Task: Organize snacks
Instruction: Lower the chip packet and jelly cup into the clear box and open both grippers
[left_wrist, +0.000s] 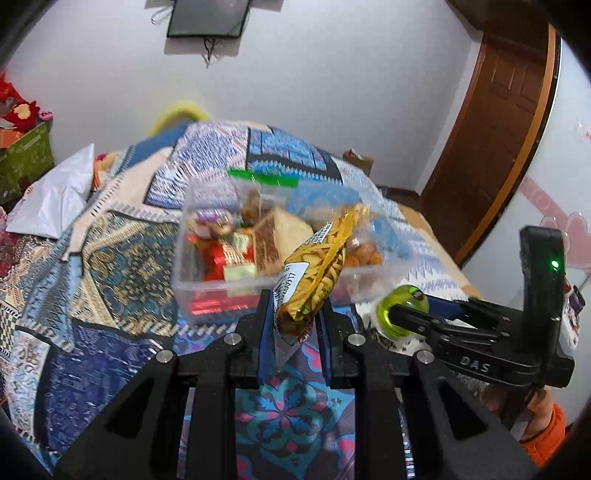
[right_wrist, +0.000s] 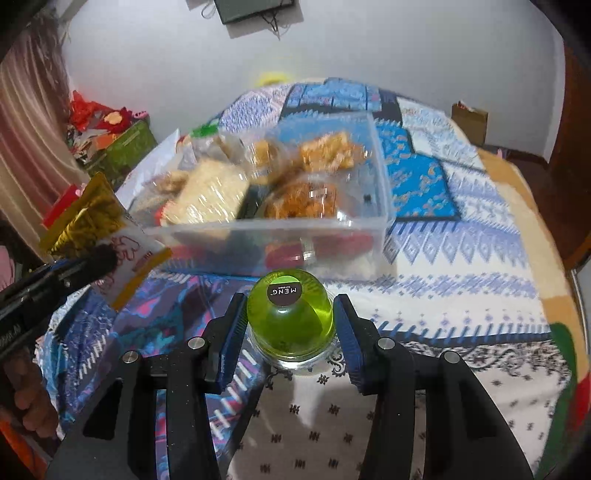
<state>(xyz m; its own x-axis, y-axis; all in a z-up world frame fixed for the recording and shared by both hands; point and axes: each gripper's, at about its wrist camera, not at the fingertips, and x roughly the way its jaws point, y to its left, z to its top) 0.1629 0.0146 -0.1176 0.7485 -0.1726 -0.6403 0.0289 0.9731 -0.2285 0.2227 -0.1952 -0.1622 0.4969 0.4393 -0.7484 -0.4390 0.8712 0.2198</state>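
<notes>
My left gripper (left_wrist: 293, 314) is shut on a yellow snack packet (left_wrist: 317, 273) and holds it up just in front of a clear plastic bin (left_wrist: 207, 288) with several snacks inside. My right gripper (right_wrist: 290, 325) is shut on a green jelly cup (right_wrist: 290, 314), just in front of the bin (right_wrist: 380, 206). In the left wrist view the right gripper (left_wrist: 397, 314) with the jelly cup (left_wrist: 402, 312) is to the right. In the right wrist view the left gripper (right_wrist: 99, 262) with the packet (right_wrist: 92, 221) is at the left.
The bin sits on a bed with a patterned blue quilt (left_wrist: 122, 258). A white bag (left_wrist: 59, 199) lies at the bed's left. A green box (left_wrist: 26, 155) of red items stands by the wall. A wooden door (left_wrist: 502, 122) is at right.
</notes>
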